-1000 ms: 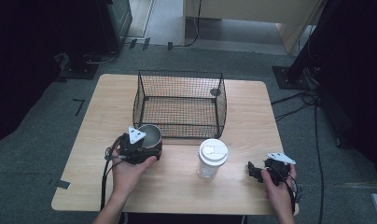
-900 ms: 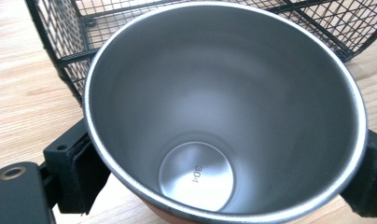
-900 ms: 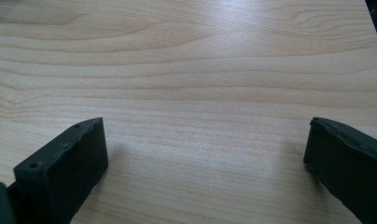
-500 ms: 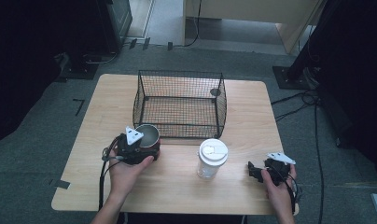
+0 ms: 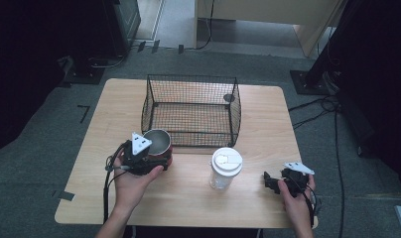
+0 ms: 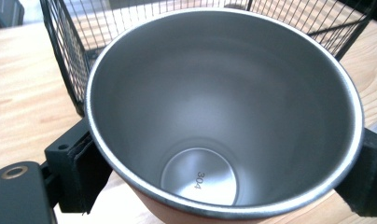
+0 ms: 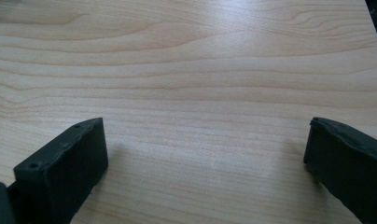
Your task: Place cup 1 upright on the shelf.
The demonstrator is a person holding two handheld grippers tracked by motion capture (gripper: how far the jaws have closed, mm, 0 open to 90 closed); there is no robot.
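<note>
Cup (image 6: 224, 116), clamped by the left gripper (image 5: 148, 157) at lower left in the high view; its gripper view reveals "304" inside. Right gripper (image 7: 205, 163) gapes wide, empty.

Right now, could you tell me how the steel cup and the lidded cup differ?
The steel cup is open-topped and empty; the lidded cup is closed by a white lid. The steel cup is clamped between the jaws of the left hand-held gripper, while the lidded cup stands free, with the open right hand-held gripper apart from it. Both stand upright on the table, in front of the wire basket.
</note>
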